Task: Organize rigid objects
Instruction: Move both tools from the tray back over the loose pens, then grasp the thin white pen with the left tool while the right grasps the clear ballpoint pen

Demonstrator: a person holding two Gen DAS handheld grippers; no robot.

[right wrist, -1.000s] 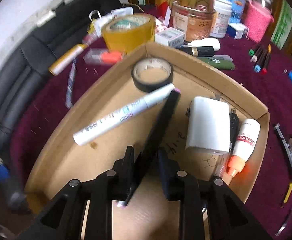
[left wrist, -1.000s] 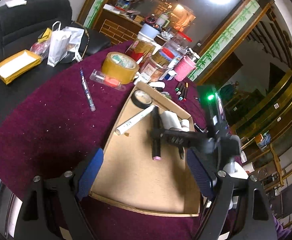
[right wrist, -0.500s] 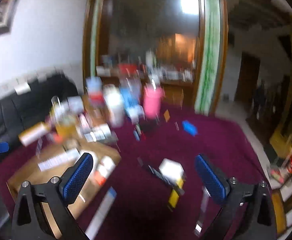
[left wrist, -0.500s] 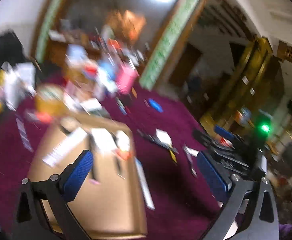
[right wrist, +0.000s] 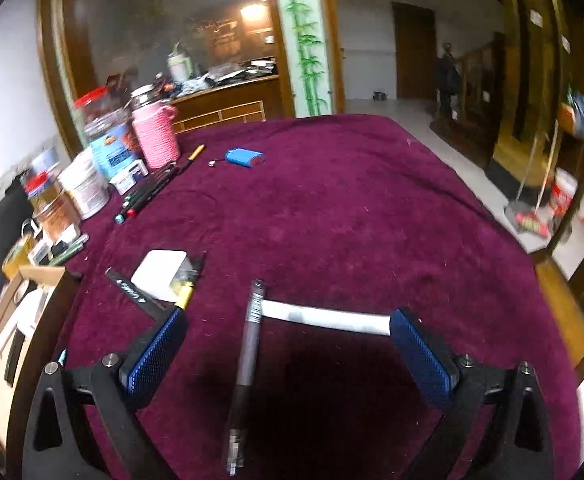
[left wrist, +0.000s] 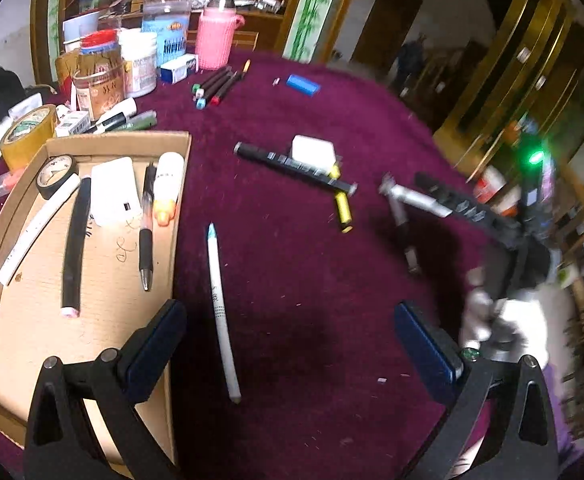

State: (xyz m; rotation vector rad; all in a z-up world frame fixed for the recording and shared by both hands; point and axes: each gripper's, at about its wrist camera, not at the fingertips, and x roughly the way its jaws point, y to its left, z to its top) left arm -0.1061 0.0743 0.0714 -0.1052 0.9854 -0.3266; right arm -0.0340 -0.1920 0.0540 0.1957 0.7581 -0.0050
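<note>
Pens: grey pen lies between your right gripper's just-widened, empty jaws, angled down; white pen inside your wide left gripper. Labels unreadable.

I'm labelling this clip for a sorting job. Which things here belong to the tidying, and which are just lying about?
Part of the job:
- cardboard tray, already holding pens
- white pen on the cloth
- grey pen
- black marker
- yellow battery

Just lying about:
- pink jug
- jars
- tape roll
</note>
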